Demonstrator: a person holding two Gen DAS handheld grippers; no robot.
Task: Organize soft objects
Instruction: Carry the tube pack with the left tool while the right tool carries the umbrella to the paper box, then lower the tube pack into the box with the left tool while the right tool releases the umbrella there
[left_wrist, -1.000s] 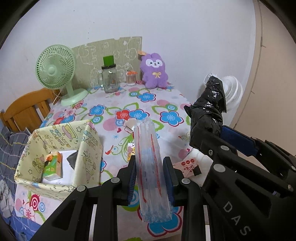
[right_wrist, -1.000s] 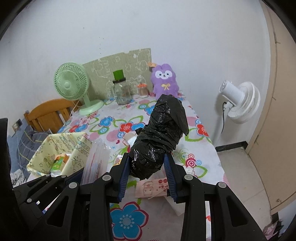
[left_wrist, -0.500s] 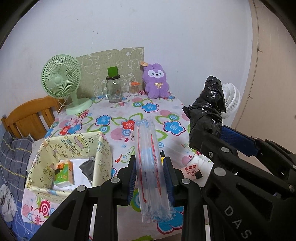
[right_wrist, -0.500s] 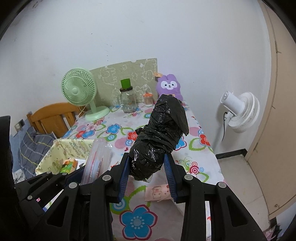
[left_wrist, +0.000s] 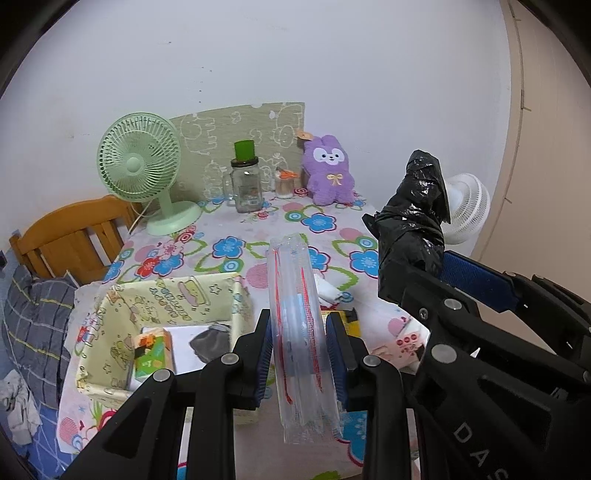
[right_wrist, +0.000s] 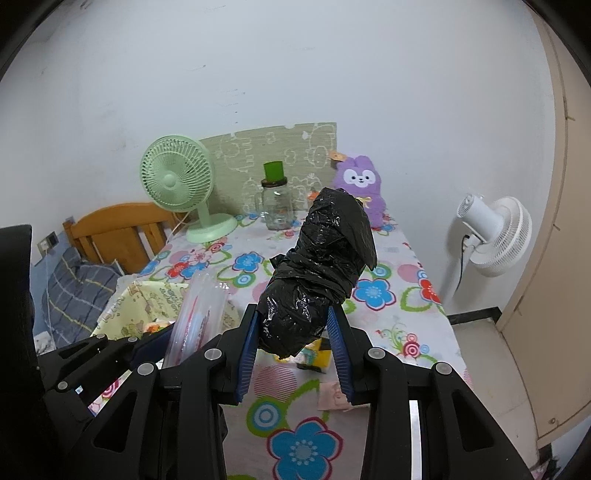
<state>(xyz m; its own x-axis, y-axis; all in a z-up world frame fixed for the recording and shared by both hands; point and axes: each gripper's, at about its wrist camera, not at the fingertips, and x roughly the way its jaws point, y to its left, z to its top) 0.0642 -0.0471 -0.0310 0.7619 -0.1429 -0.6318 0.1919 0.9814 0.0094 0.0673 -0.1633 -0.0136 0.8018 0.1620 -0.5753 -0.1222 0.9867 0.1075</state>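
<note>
My left gripper (left_wrist: 299, 354) is shut on a clear plastic bag pack with red stripes (left_wrist: 295, 314), held upright above the table's near edge. My right gripper (right_wrist: 293, 345) is shut on a black plastic bag roll (right_wrist: 317, 266), also lifted off the table. In the left wrist view the black roll (left_wrist: 413, 225) and the right gripper's arm stand to the right. The clear pack (right_wrist: 195, 317) shows at the lower left of the right wrist view. A yellow patterned fabric box (left_wrist: 122, 317) sits at the table's near left, holding a green tissue pack (left_wrist: 149, 354) and a dark cloth (left_wrist: 212, 341).
A flowered tablecloth (left_wrist: 229, 251) covers the table. At the back stand a green desk fan (left_wrist: 138, 166), a glass jar with a green lid (left_wrist: 245, 184) and a purple plush rabbit (left_wrist: 328, 173). Small packets (left_wrist: 402, 343) lie near the front. A wooden chair (left_wrist: 70, 236) is left, a white floor fan (right_wrist: 495, 236) right.
Both grippers have drawn back from the table and risen with their loads still gripped. The table, box and fans look smaller and farther away.
</note>
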